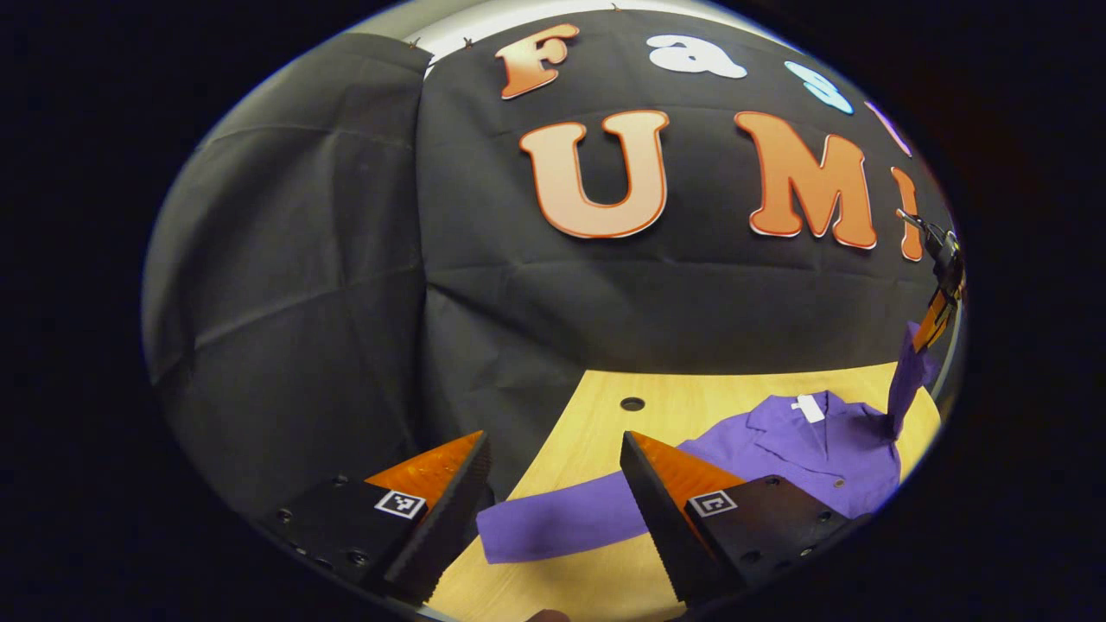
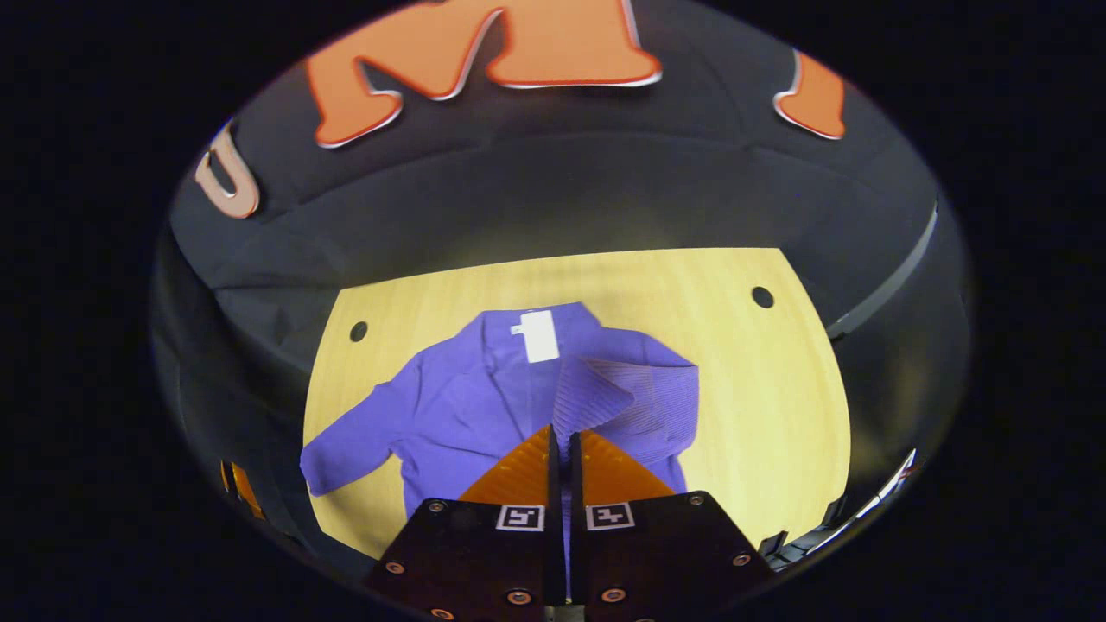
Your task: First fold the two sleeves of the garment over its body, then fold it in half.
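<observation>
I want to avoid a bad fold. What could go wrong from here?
1. The right claw pinches only the tip of the lifted sleeve; the thin fabric may slip out before it lies on the body.
2. The other sleeve still lies spread flat on the table, and the open left claw may catch it unevenly.

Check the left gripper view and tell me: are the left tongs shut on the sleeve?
No. The left tongs stand wide open above the flat sleeve, touching nothing.
</observation>
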A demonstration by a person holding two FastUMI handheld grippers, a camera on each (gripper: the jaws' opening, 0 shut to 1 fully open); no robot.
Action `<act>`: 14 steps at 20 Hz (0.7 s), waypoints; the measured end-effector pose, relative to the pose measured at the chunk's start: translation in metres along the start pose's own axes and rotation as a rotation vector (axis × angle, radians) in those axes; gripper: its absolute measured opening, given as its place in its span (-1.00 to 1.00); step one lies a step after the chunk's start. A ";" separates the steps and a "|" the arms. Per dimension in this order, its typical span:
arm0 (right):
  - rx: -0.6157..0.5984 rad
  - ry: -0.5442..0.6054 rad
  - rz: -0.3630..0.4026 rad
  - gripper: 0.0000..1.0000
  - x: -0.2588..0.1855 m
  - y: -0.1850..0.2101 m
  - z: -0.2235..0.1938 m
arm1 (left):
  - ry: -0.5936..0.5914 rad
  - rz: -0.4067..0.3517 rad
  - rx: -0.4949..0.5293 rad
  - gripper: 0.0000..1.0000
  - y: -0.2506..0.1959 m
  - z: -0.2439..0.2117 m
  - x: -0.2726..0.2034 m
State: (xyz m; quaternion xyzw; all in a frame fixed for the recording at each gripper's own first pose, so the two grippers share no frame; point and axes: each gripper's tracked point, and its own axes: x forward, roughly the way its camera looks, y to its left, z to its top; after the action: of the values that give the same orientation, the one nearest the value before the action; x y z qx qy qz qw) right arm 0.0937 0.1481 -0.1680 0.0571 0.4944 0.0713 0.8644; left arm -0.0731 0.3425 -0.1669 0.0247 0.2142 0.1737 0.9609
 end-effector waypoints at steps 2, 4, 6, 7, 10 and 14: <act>-0.028 0.014 0.027 -0.94 0.007 0.030 -0.004 | 0.020 0.022 0.001 0.89 0.020 -0.008 0.006; -0.046 0.031 0.056 -0.94 0.013 0.057 -0.009 | 0.040 0.041 -0.001 0.89 0.037 -0.017 0.012; -0.043 0.042 0.095 -0.93 0.014 0.081 -0.013 | 0.077 0.053 -0.005 0.89 0.049 -0.028 0.019; -0.039 0.038 0.110 -0.90 0.015 0.088 -0.013 | 0.097 0.057 -0.009 0.89 0.052 -0.035 0.023; -0.025 0.011 0.169 -0.63 0.008 0.104 -0.008 | 0.157 0.057 -0.017 0.89 0.057 -0.052 0.035; -0.001 -0.078 0.153 -0.28 -0.014 0.086 0.008 | 0.233 0.035 -0.020 0.89 0.053 -0.068 0.046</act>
State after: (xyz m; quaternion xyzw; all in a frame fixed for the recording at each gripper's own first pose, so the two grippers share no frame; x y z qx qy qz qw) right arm 0.0880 0.2301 -0.1374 0.0968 0.4547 0.1349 0.8750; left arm -0.0793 0.4060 -0.2405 -0.0016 0.3222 0.1944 0.9265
